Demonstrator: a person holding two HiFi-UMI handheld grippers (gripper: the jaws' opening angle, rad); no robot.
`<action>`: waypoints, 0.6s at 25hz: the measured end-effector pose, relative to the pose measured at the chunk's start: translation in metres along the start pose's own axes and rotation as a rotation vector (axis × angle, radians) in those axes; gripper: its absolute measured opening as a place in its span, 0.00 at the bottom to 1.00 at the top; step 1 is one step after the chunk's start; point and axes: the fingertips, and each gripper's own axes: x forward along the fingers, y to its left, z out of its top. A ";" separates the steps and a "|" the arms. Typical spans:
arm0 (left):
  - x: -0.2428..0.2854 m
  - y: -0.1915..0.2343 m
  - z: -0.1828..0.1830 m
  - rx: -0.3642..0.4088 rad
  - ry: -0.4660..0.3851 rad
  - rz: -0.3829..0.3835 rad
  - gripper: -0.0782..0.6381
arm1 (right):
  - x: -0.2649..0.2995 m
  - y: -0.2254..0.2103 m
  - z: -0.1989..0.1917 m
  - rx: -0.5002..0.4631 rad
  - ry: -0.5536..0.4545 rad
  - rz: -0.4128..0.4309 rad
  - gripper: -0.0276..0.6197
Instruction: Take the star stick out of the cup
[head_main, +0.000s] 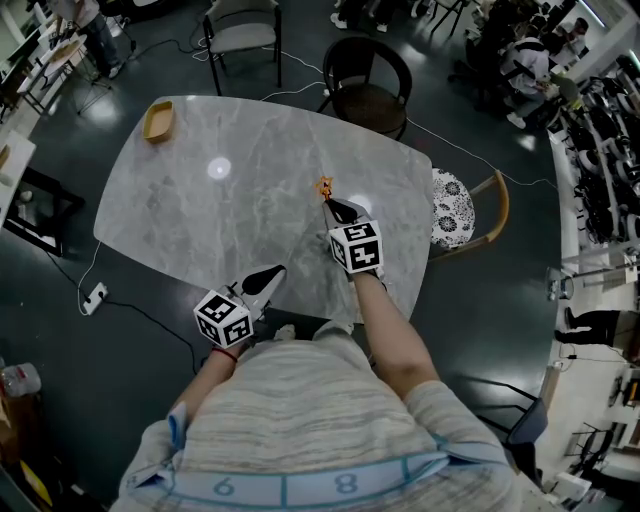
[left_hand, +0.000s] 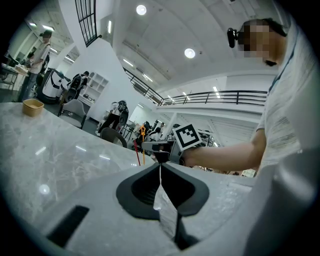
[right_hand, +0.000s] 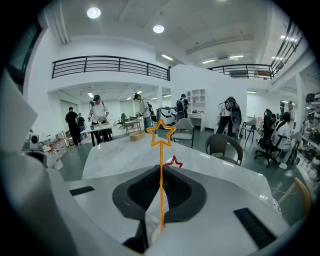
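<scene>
On the grey marble table (head_main: 250, 200) mid-frame, the right gripper (head_main: 331, 206) pinches the orange star stick (right_hand: 161, 165) upright, presumably for a straight lift (cup unseen), while the left gripper (head_main: 274, 273) waits lower left, closed and empty.

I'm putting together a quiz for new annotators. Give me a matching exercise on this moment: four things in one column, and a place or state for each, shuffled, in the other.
Things:
1. orange star stick
2. left gripper
3. tan bowl
4. red star

Places or states:
A. on the far left corner of the table
B. shut on nothing
C. clamped in the right gripper
D. just beyond the right gripper's jaws, lower part hidden

Pairs: 1-C, 2-B, 3-A, 4-D.
</scene>
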 end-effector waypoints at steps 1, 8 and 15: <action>0.000 0.000 0.001 0.000 0.000 -0.001 0.13 | -0.001 -0.001 0.003 0.000 -0.004 -0.001 0.08; 0.002 0.001 0.004 0.000 0.000 -0.005 0.13 | -0.007 -0.005 0.016 0.004 -0.028 -0.013 0.08; 0.000 0.000 0.003 0.005 -0.001 -0.013 0.13 | -0.016 -0.007 0.026 0.017 -0.068 -0.026 0.08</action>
